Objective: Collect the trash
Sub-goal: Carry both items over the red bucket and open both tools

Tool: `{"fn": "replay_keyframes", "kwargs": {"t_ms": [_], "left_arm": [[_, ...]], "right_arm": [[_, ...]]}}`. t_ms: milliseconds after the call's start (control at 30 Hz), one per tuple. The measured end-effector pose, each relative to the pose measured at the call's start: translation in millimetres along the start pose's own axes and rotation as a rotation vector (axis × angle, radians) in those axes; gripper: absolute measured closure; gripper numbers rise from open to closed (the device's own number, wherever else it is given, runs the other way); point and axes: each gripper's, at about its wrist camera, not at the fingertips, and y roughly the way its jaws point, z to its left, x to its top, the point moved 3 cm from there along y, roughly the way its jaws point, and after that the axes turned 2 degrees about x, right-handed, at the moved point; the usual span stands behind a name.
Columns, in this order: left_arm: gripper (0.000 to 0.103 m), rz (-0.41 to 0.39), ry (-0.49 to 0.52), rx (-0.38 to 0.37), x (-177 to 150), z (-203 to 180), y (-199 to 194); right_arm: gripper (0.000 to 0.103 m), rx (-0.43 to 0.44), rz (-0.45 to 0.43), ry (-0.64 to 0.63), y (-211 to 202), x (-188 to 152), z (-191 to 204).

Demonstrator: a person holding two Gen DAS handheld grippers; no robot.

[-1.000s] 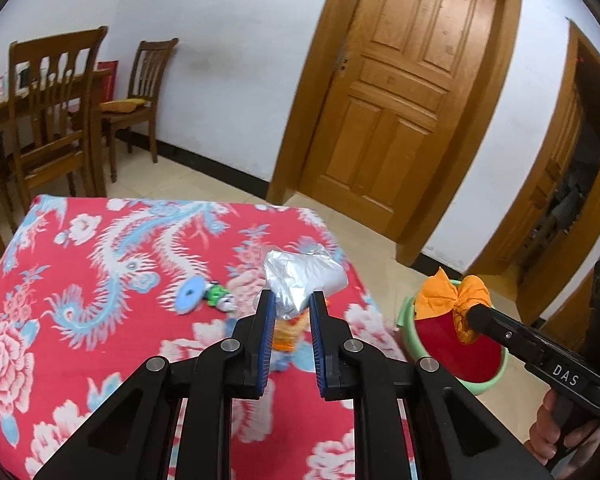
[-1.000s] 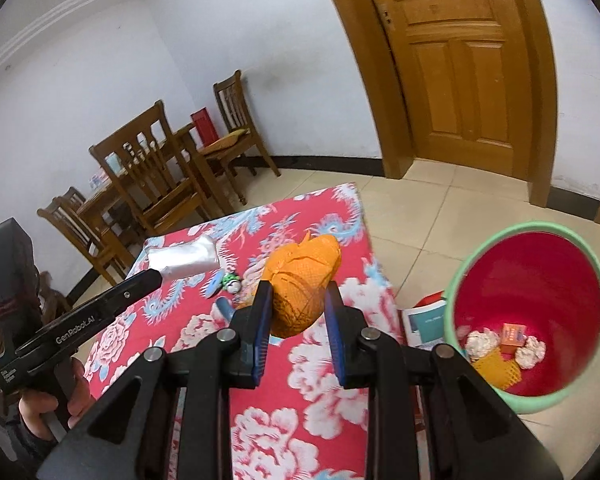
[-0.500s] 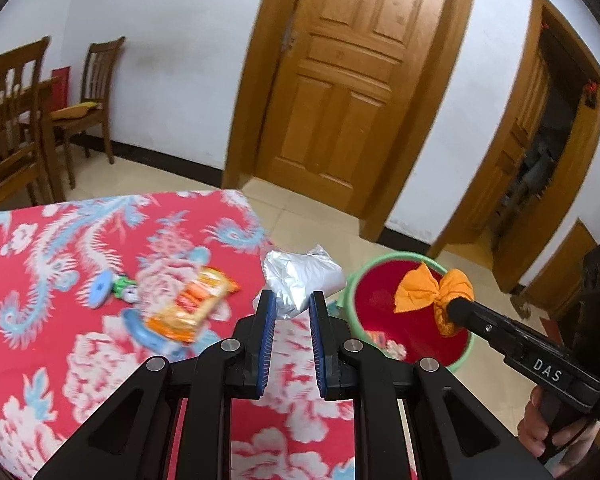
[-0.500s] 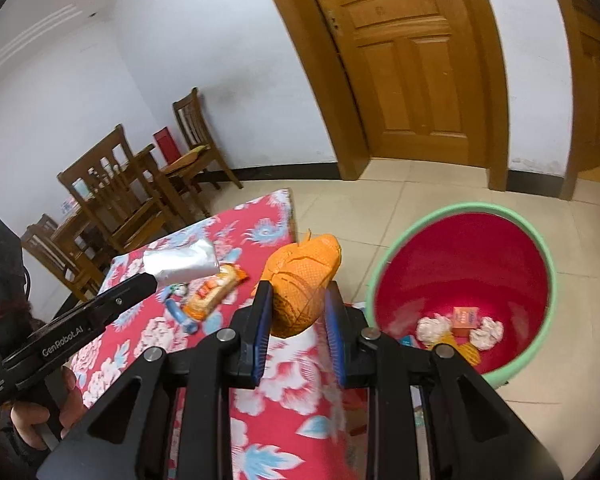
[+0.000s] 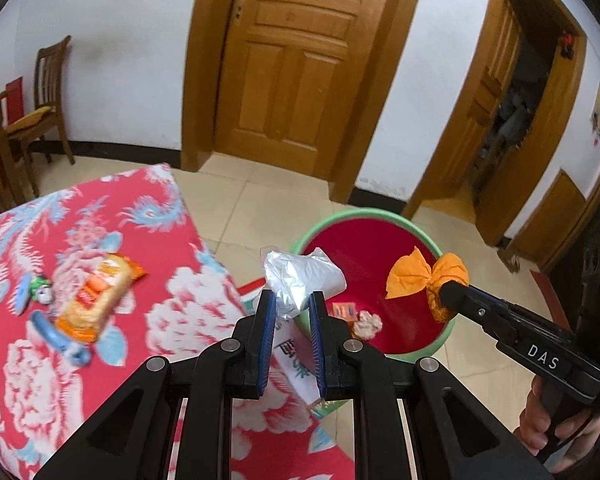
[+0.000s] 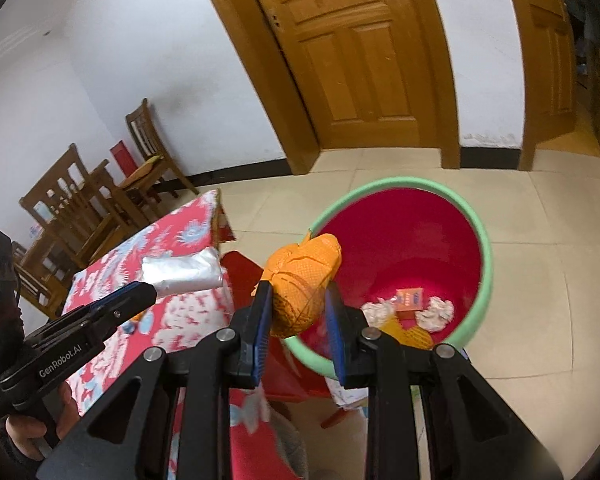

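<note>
My left gripper [image 5: 293, 304] is shut on a crumpled silver foil wrapper [image 5: 300, 276], held past the table edge near the rim of the red bin with a green rim [image 5: 332, 220]. My right gripper [image 6: 298, 308] is shut on an orange mesh wad [image 6: 302, 276] over the bin's near rim [image 6: 484, 256]. The right gripper also shows in the left wrist view [image 5: 440, 292] with the orange wad [image 5: 420, 276] above the bin. The foil [image 6: 184, 268] shows in the right wrist view too. Paper wads and a small orange box [image 6: 410, 300] lie in the bin.
An orange snack packet [image 5: 96, 296], a blue stick [image 5: 60, 340] and a small green and blue toy [image 5: 34, 292] lie on the red floral tablecloth [image 5: 28, 380]. A white printed box [image 5: 296, 364] sits by the bin. Wooden chairs [image 6: 76, 200] and doors [image 5: 292, 60] stand behind.
Both grippers have swung right from over the table toward the bin, carrying the foil and the orange wad. The bin now fills more of both views.
</note>
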Motion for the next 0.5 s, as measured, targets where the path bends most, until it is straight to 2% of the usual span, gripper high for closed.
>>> {"fn": "replay_keyframes", "kwargs": {"t_ms": [433, 500], "left_arm": [[0.086, 0.123, 0.078, -0.031, -10.1, -38.0, 66.0], [0.086, 0.138, 0.084, -0.036, -11.6, -42.1, 73.8]], "right_arm": [[0.073, -0.067, 0.053, 0.084, 23.5, -7.6, -48.7], [0.070, -0.076, 0.058, 0.095, 24.4, -8.8, -55.4]]}}
